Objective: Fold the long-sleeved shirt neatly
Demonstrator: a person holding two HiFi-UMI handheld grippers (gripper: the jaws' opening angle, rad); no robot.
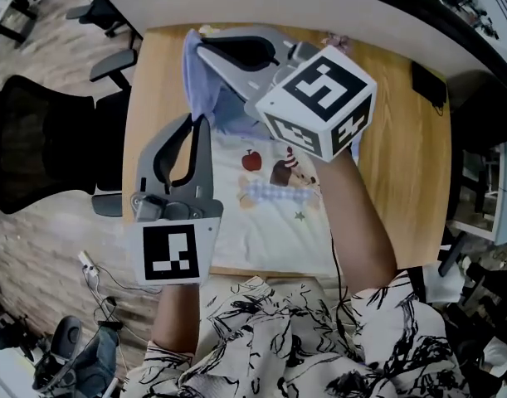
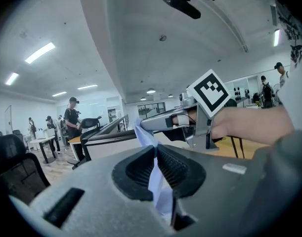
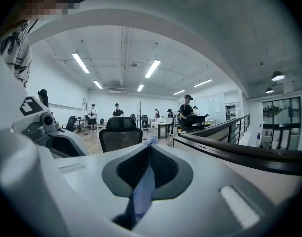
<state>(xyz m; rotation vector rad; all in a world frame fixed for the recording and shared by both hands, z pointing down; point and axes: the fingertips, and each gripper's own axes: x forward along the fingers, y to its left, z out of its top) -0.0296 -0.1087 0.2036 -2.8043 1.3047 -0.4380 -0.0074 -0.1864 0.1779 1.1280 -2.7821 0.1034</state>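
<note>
The long-sleeved shirt (image 1: pixel 274 222), white with a cartoon print, lies on the wooden table (image 1: pixel 402 172). Its pale blue part (image 1: pixel 205 85) is lifted off the table at the far left. My left gripper (image 1: pixel 201 124) is shut on that blue cloth, which hangs pinched between its pads (image 2: pixel 154 158). My right gripper (image 1: pixel 202 53) reaches in from the right, its marker cube (image 1: pixel 319 102) above the print, and is shut on the same cloth higher up (image 3: pixel 149 149). The left gripper view shows the right gripper (image 2: pixel 142 126) with the blue cloth (image 2: pixel 145 135) stretched between both. Both grippers are held high, pointing nearly level.
A black office chair (image 1: pixel 37 139) stands left of the table, with cables (image 1: pixel 95 276) on the floor near it. A dark curved railing (image 3: pixel 239 152) runs beyond the table's far edge. People (image 2: pixel 71 120) and desks are far off in the room.
</note>
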